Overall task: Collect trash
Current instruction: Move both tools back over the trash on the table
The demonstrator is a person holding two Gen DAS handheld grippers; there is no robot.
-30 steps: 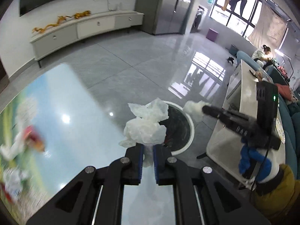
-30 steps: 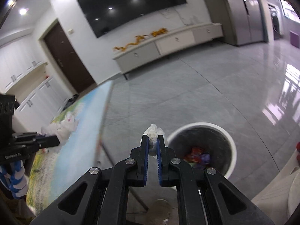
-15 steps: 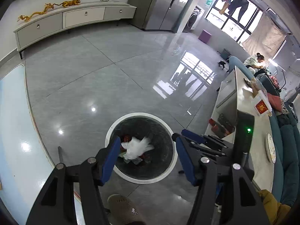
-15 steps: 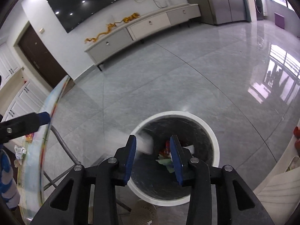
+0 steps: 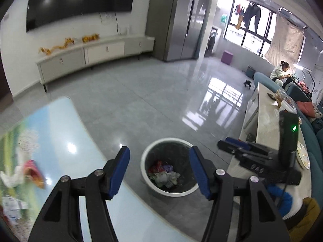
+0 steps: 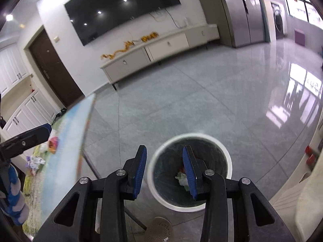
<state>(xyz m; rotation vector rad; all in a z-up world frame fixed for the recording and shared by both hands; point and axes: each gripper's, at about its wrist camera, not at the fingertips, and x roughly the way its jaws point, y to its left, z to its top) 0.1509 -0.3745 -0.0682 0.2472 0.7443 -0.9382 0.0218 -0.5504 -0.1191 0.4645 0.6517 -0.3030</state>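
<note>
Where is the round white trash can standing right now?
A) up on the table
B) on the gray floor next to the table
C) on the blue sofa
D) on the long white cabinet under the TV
B: the trash can stands on the shiny gray tile floor just past the edge of the table, with crumpled wrappers lying inside it.

In the lower middle of the frame the left gripper stands with its blue-padded jaws apart and nothing between them, framing a white-rimmed trash bin on the grey tiled floor, with crumpled wrappers and tissue lying inside it. At lower left a glossy table carries blurred litter near the frame's edge. At right the other gripper reaches in, empty, before a long pale counter
</note>
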